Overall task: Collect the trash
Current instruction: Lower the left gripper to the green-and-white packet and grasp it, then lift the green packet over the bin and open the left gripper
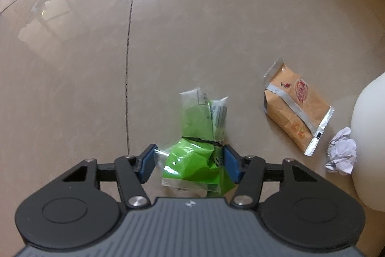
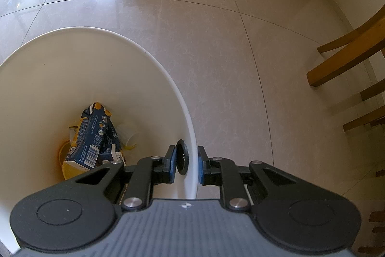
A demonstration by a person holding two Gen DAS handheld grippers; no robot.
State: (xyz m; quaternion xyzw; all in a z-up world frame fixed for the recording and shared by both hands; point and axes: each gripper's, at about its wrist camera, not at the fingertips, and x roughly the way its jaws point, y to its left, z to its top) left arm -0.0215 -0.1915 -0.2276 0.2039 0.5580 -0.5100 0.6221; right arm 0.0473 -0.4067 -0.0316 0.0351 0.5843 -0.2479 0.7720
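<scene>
A crumpled green and clear wrapper (image 1: pixel 196 122) lies on the beige tiled floor, and its lower part sits between the blue pads of my left gripper (image 1: pixel 189 161), which touch it on both sides. To its right lie an orange snack packet (image 1: pixel 296 110) and a ball of crumpled white paper (image 1: pixel 341 151). The paper is beside the white bin (image 1: pixel 368 136). My right gripper (image 2: pixel 186 164) is shut on the bin's rim (image 2: pixel 168 78), one pad inside by a black round fitting (image 2: pixel 181 158), the other outside. A dark blue carton (image 2: pixel 96 136) and yellow scraps lie inside the bin.
Wooden chair legs (image 2: pixel 349 59) stand at the right of the right wrist view. A dark grout line (image 1: pixel 127 88) runs up the floor left of the wrapper. Boxes and furniture line the far wall. Bright window glare falls on the floor far ahead.
</scene>
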